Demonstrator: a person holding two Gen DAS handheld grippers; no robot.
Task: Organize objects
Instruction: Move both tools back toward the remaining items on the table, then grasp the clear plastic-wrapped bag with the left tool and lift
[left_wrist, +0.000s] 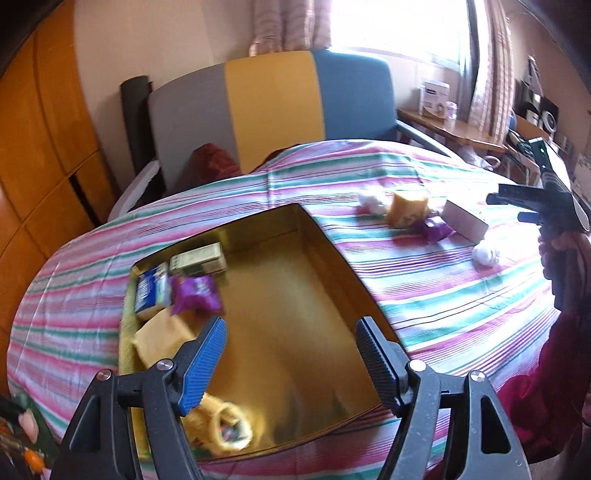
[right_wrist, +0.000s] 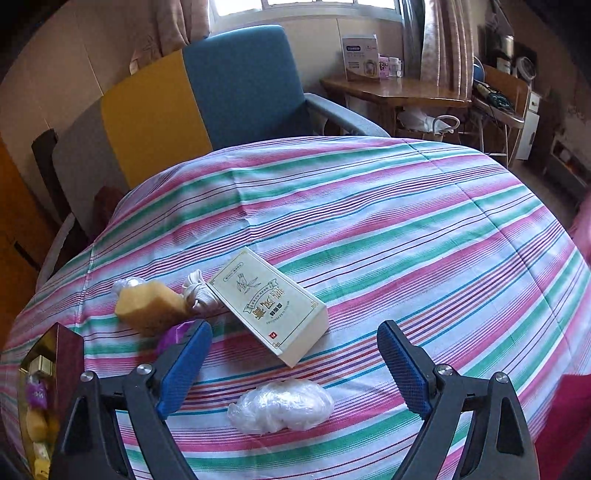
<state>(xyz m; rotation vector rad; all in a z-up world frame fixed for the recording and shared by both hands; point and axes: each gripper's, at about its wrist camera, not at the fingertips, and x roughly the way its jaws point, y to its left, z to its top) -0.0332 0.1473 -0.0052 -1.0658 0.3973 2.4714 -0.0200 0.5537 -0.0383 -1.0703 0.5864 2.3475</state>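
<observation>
A gold-lined open box (left_wrist: 295, 295) sits on the striped tablecloth and holds a cream carton (left_wrist: 197, 260), a blue packet (left_wrist: 151, 290), a purple packet (left_wrist: 197, 293), a yellow pack (left_wrist: 162, 338) and a yellow wrapped item (left_wrist: 229, 430). My left gripper (left_wrist: 291, 354) is open and empty above the box. My right gripper (right_wrist: 293, 362) is open and empty above a white plastic-wrapped bundle (right_wrist: 282, 406), just in front of a cream box (right_wrist: 269, 304). A yellow sponge-like block (right_wrist: 149, 306), a purple packet (right_wrist: 173, 336) and a white bundle (right_wrist: 199, 291) lie to the left.
A striped cloth (right_wrist: 406, 229) covers the round table. A grey, yellow and blue chair (left_wrist: 273, 110) stands behind it. A wooden side table (right_wrist: 391, 90) with boxes is at the back right. A wooden wardrobe (left_wrist: 40, 147) is on the left.
</observation>
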